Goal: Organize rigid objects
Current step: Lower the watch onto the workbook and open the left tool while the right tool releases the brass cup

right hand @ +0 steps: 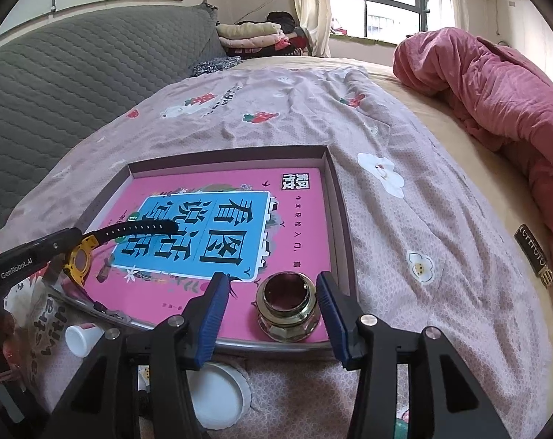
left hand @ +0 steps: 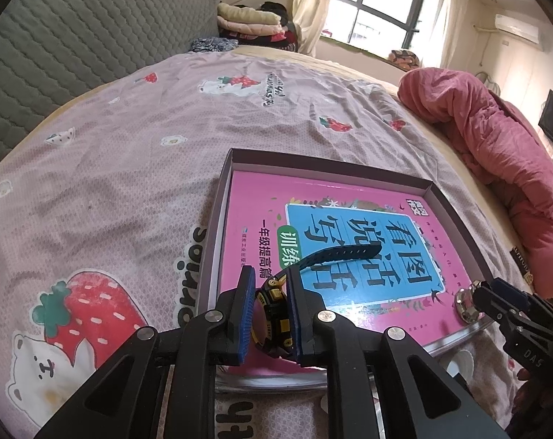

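A shallow box [left hand: 221, 197] lies on the bed with a pink book [left hand: 254, 219] inside it. My left gripper [left hand: 271, 285] is shut on a black and yellow wristwatch [left hand: 272, 311], held over the book's near edge, its strap [left hand: 335, 254] sticking out ahead. In the right wrist view the watch [right hand: 80, 259] and left gripper are at the left. My right gripper [right hand: 272, 292] is open, its pads either side of a shiny metal nut [right hand: 286, 307] standing on the book [right hand: 294, 226] at the near right corner. The nut also shows in the left wrist view [left hand: 466, 301].
The bed has a pink strawberry-print sheet [left hand: 130, 153]. A red quilt [left hand: 496, 153] is bunched at the right. A grey quilted headboard [left hand: 75, 36] is at the left. A white lid [right hand: 217, 395] and a small white cap [right hand: 80, 340] lie before the box.
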A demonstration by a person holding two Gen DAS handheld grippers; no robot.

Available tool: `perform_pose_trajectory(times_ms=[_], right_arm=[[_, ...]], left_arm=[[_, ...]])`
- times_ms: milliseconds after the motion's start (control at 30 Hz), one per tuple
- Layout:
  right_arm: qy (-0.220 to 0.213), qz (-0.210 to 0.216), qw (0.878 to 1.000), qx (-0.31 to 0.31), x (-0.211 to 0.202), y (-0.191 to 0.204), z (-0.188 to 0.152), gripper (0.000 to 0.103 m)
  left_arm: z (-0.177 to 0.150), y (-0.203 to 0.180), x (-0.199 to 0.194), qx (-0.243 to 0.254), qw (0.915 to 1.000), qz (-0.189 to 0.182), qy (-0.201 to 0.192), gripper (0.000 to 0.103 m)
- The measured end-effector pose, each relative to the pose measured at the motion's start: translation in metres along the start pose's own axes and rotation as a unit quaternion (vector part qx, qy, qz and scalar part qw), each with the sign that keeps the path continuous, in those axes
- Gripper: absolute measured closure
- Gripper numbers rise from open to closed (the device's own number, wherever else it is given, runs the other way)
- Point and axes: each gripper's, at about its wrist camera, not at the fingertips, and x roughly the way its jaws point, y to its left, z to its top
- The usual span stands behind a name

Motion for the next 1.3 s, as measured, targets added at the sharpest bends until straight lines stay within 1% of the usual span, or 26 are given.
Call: perform_pose_trajectory(times_ms=[133,167,233,267,300,400,533,600,833,967,1167,1233,1300], right_arm=[[-0.002,-0.001,1.000,-0.002,-0.001,0.001,0.000,0.052],[-0.002,-0.001,1.000,-0.001,-0.001,0.001,0.000,0.052],[-0.003,0.000,1.000,-0.001,-0.002,0.001,0.000,0.052],[-0.003,0.001,1.000,-0.001,-0.002,0.001,0.000,0.052],[-0.003,0.000,1.000,-0.001,-0.002,0.001,0.000,0.052],[-0.003,0.001,1.000,-0.003,-0.002,0.001,0.001,0.051],[-0.005,0.002,1.000,-0.005,-0.004,0.003,0.001,0.051],[-0.009,0.005,1.000,-0.004,-0.006,0.003,0.002,0.051],[-0.022,0.010,1.000,0.001,-0.014,0.003,0.007,0.051],[-0.032,0.015,0.999,-0.002,-0.020,0.005,0.009,0.051],[-0.042,0.015,0.999,-0.008,-0.026,0.006,0.008,0.051],[-0.045,0.015,0.999,-0.006,-0.028,0.005,0.008,0.049],[-0.049,0.015,0.999,-0.005,-0.031,0.004,0.007,0.043]], left_arm=[[0.000,0.001,-0.001,-0.004,1.0000,0.001,0.001,0.080],[0.000,0.001,-0.001,-0.006,1.0000,0.001,0.001,0.077],[0.000,0.002,-0.003,-0.008,1.0000,0.000,0.000,0.070],[0.000,0.002,-0.004,-0.009,1.0000,0.001,-0.002,0.064],[0.000,0.002,-0.005,-0.010,0.9999,0.002,-0.003,0.062],[0.001,0.003,-0.007,-0.011,0.9999,0.003,-0.007,0.056],[0.000,0.002,-0.010,-0.011,0.9999,0.000,-0.010,0.052],[-0.001,0.001,-0.012,-0.009,0.9999,0.000,-0.014,0.048],[-0.002,-0.006,-0.026,0.006,0.9993,-0.005,-0.036,0.048],[-0.006,-0.010,-0.032,0.019,0.9991,-0.005,-0.037,0.041],[-0.010,-0.014,-0.042,0.027,0.9986,-0.008,-0.045,0.040],[-0.012,-0.016,-0.046,0.032,0.9983,-0.009,-0.048,0.040],[-0.014,-0.018,-0.049,0.036,0.9981,-0.010,-0.048,0.039]])
